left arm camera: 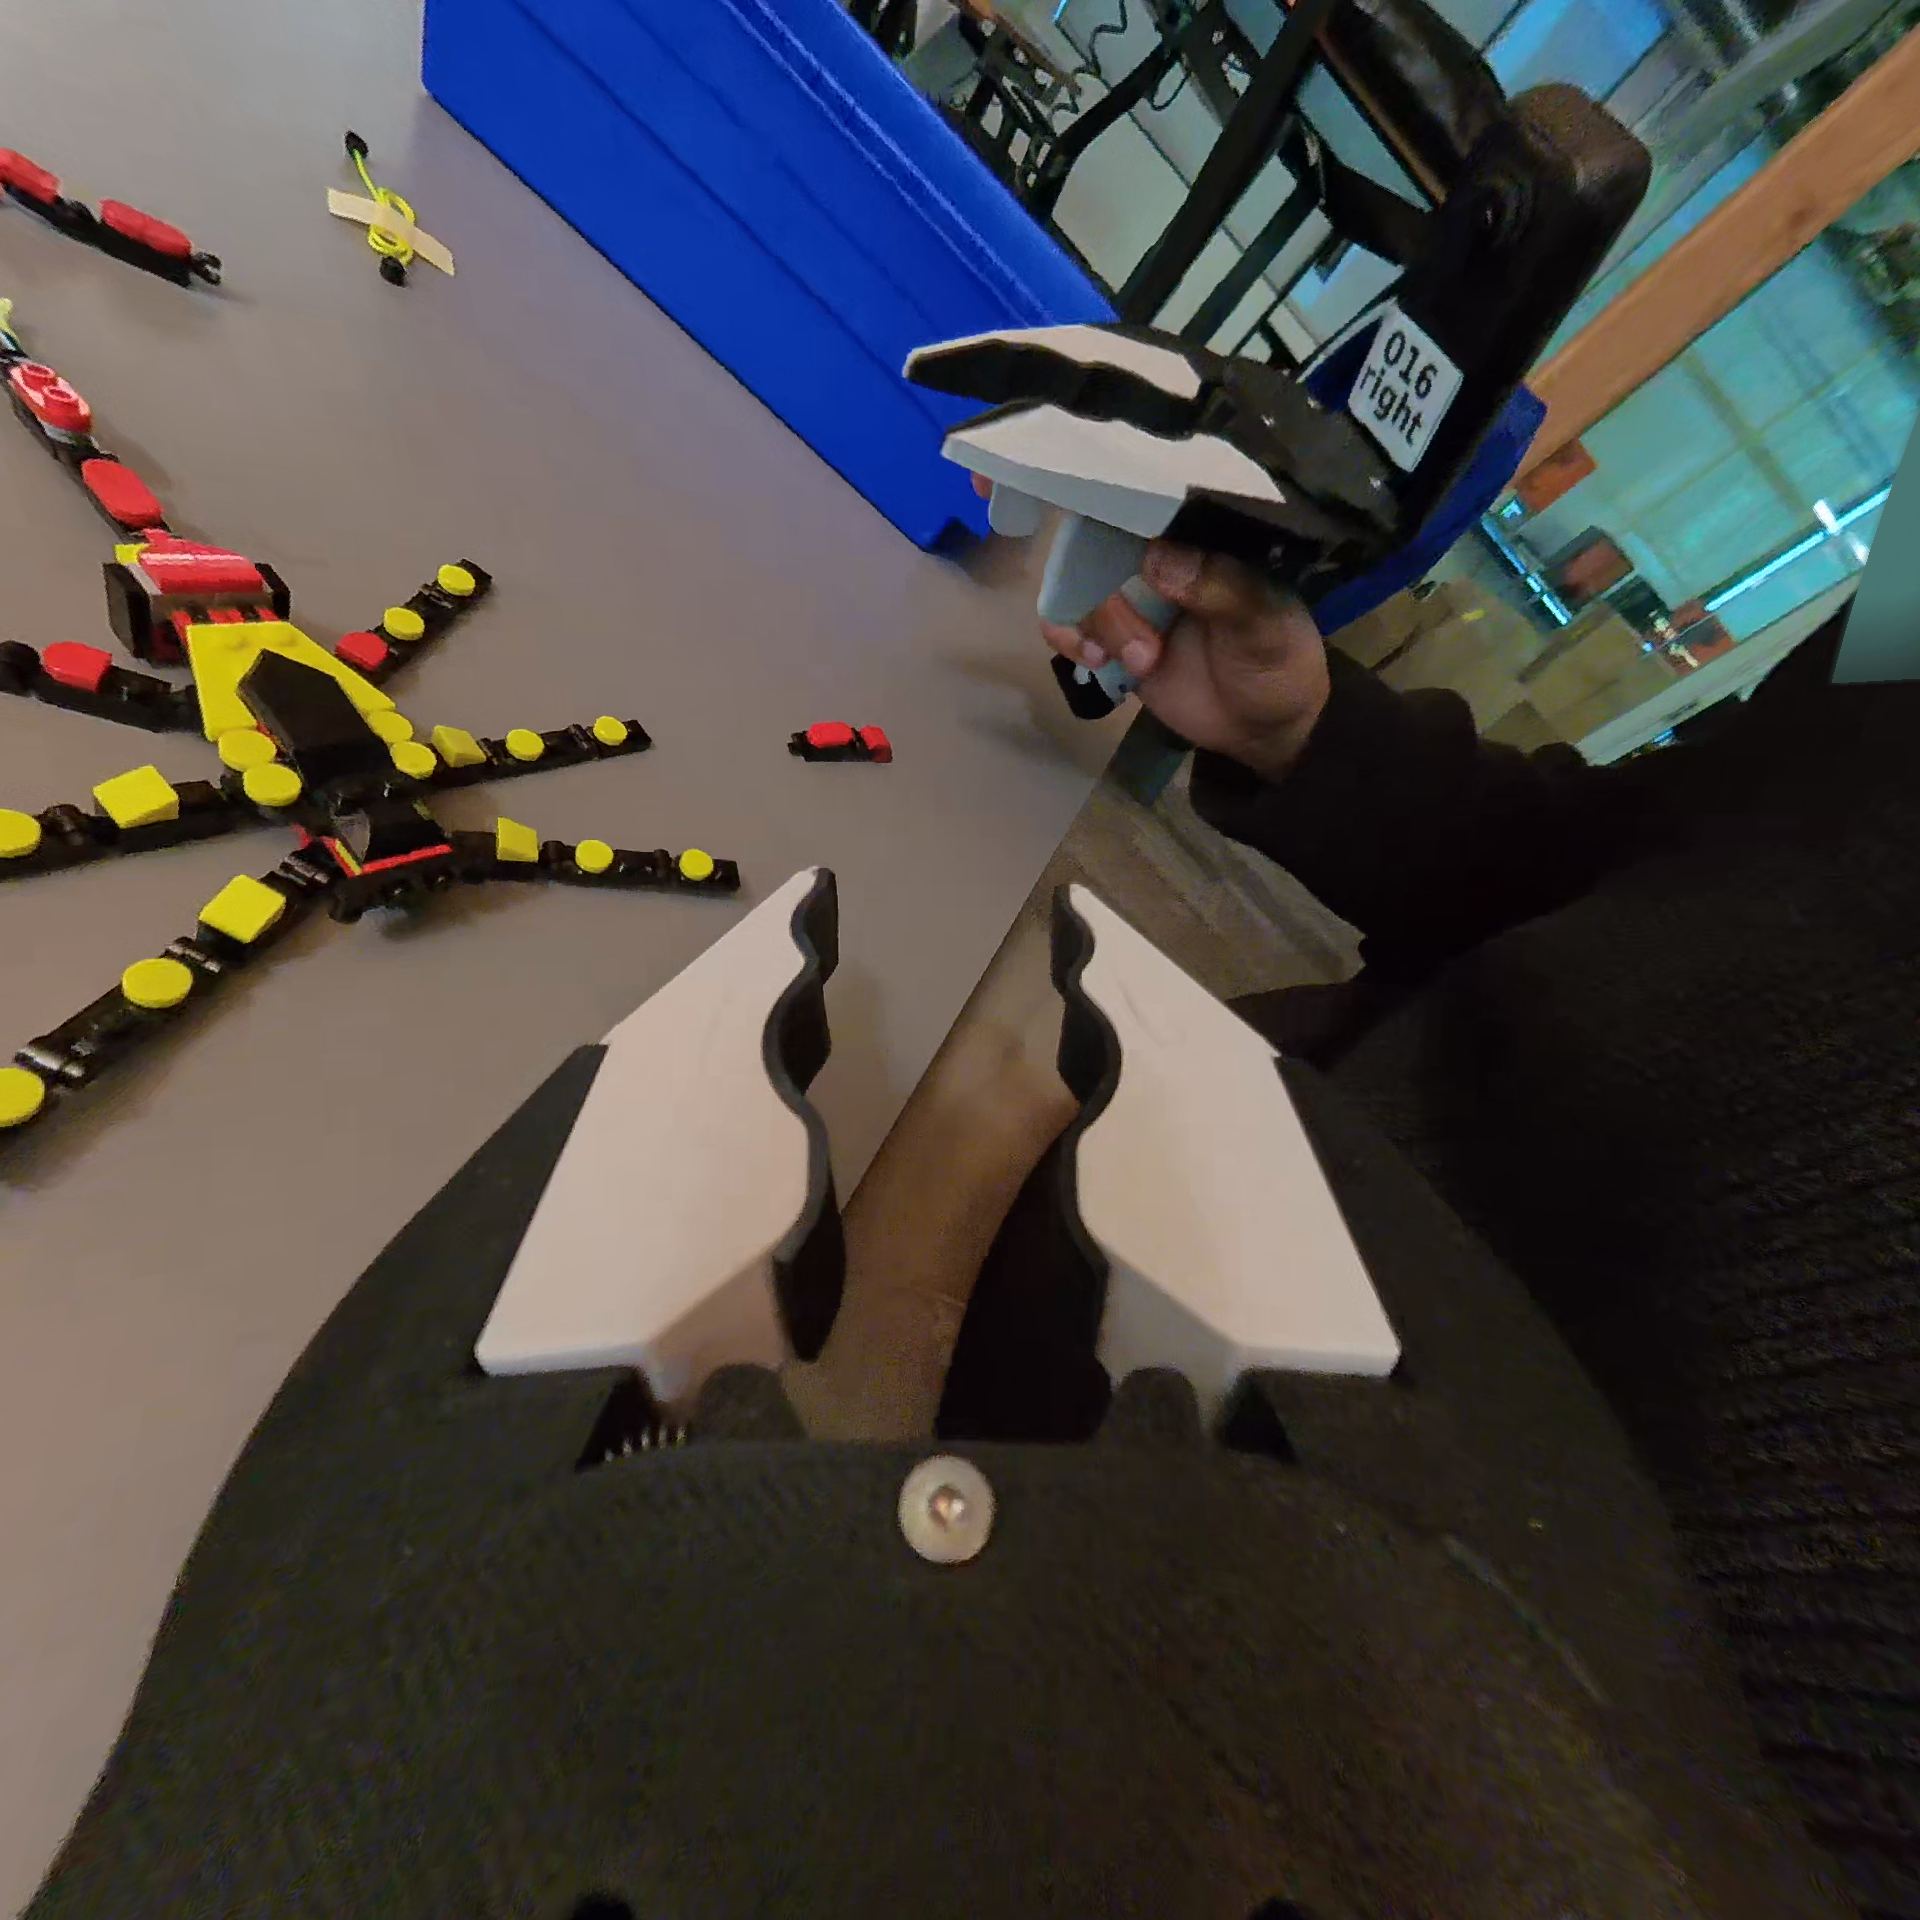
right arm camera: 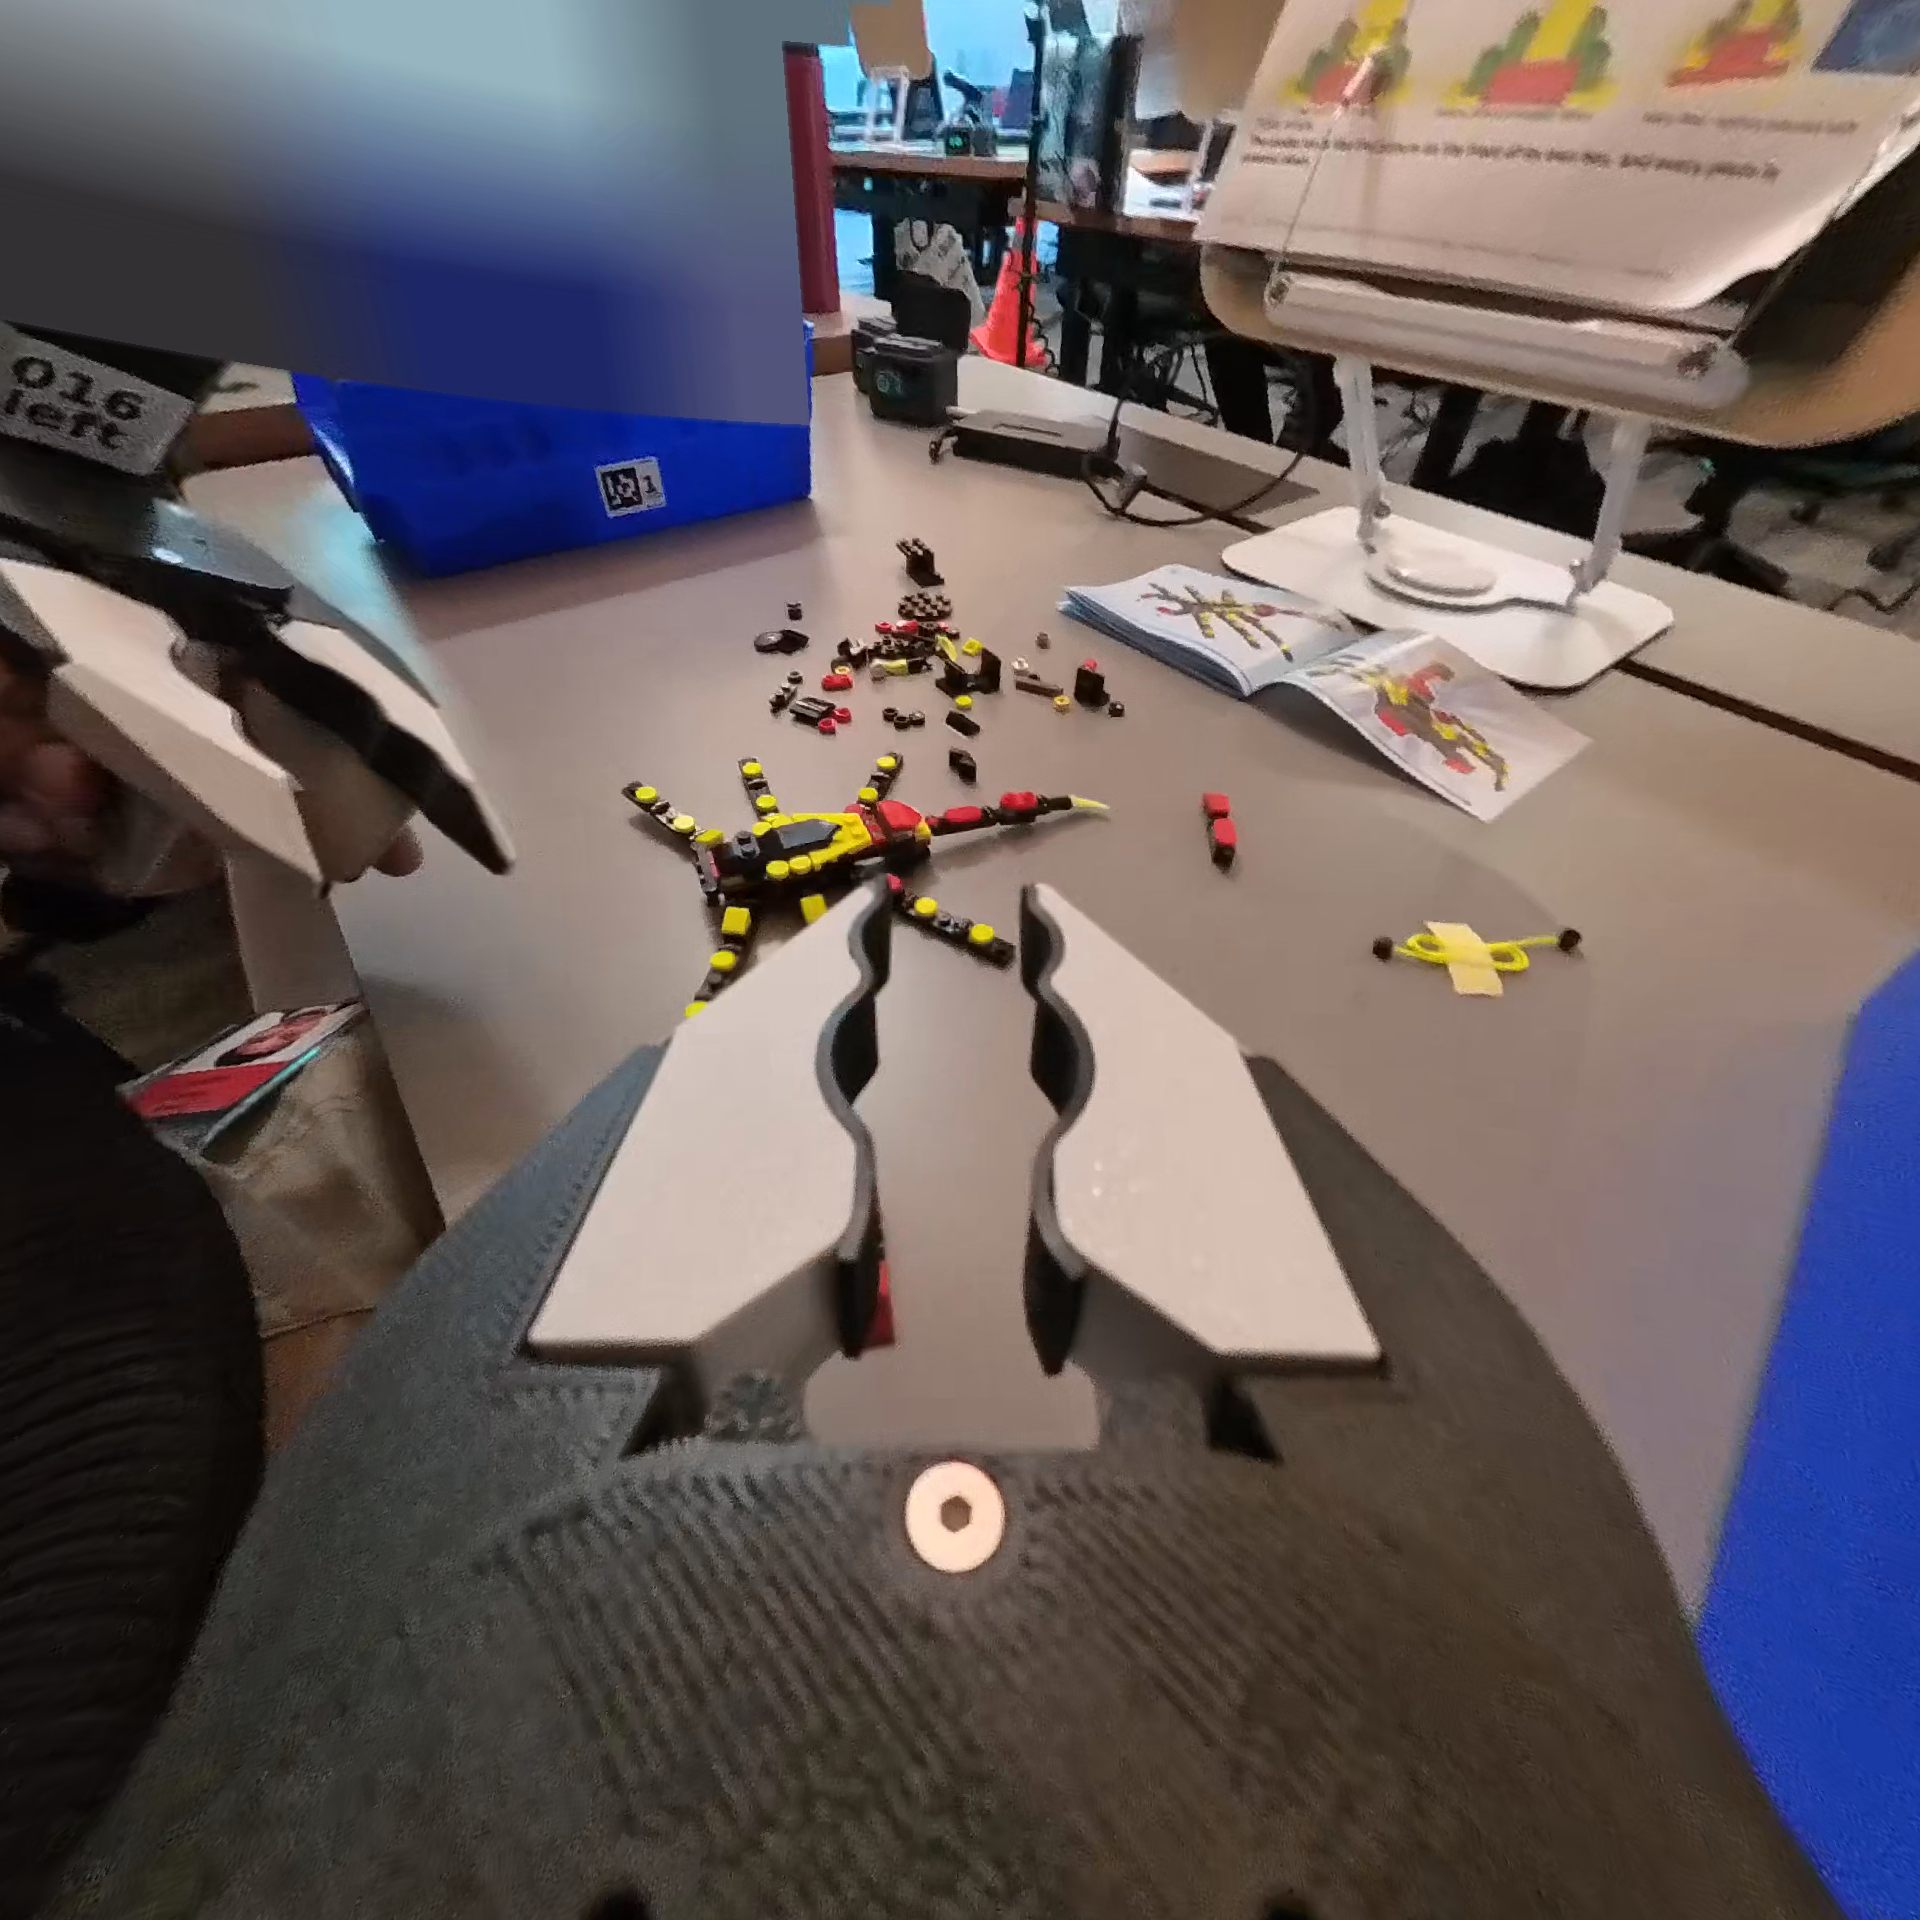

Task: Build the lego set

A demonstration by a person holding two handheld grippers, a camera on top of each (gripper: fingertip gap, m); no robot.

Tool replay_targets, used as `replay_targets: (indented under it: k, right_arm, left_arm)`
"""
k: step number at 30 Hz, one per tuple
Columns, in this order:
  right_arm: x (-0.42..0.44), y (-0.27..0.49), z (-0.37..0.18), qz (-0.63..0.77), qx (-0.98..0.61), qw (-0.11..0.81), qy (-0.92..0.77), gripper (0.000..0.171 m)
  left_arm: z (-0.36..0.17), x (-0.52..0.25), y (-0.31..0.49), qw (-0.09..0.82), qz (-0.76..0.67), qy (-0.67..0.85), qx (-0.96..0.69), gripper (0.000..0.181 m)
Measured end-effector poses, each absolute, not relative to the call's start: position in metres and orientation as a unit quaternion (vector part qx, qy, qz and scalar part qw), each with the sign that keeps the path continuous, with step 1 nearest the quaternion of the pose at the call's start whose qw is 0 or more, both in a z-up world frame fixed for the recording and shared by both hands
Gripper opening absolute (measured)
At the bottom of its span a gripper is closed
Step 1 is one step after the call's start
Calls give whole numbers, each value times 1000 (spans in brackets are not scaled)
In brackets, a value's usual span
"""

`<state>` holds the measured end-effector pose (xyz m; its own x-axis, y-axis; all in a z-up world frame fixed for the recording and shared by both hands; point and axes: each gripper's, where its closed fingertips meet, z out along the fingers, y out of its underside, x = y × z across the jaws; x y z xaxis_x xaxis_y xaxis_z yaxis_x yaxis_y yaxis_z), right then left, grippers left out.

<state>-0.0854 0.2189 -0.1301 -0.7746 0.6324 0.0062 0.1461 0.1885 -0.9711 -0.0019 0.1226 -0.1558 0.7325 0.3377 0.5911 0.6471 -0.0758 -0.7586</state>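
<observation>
A black, yellow and red lego model with long studded legs lies flat on the grey table; it also shows in the right wrist view. A small red and black piece lies apart from it. A pile of loose small pieces lies beyond the model. My left gripper is open and empty, above the table's near edge. My right gripper is open, held in the air short of the model. A small red spot shows low between its fingers; I cannot tell what it is.
A blue bin stands at the back left and another blue bin at the near right. An open instruction booklet lies right of the pieces, before a white stand holding a printed sheet. A yellow string with tape lies at the right. About 15 cm separates my left fingertips from my right.
</observation>
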Motion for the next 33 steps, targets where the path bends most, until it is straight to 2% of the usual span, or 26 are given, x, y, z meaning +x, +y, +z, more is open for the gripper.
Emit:
replay_targets:
  k: [4, 8, 13, 15, 19, 21, 22, 25, 28, 33]
  right_arm:
    - [-82, 218, -129, 577, -277, 197, -743, 25]
    - [-82, 224, -149, 511, -278, 217, -784, 27]
    - [-64, 225, -185, 453, -298, 132, -830, 34]
    - [-53, 225, -209, 409, -293, 97, -859, 32]
    - [-50, 220, -230, 368, -292, 88, -878, 33]
    - [-53, 218, -234, 358, -290, 94, -883, 21]
    - [-51, 217, -234, 356, -281, 97, -886, 6]
    - [-48, 211, -216, 394, -247, 123, -877, 6]
    - [-43, 196, -175, 485, -208, 150, -836, 6]
    - [-29, 183, -152, 545, -183, 132, -807, 6]
  left_arm:
    - [-156, 3, 126, 583, -128, -327, -733, 38]
    - [-158, 8, 132, 575, -128, -313, -745, 37]
    - [-158, 13, 139, 572, -141, -296, -751, 37]
    - [-160, 14, 143, 569, -152, -291, -754, 37]
    - [-166, 14, 151, 555, -170, -281, -764, 37]
    - [-167, 16, 155, 552, -182, -276, -765, 37]
    - [-167, 17, 156, 550, -187, -275, -766, 37]
    - [-167, 18, 158, 549, -195, -273, -766, 37]
    - [-166, 15, 157, 553, -192, -275, -762, 37]
    - [-160, 11, 155, 569, -184, -281, -750, 37]
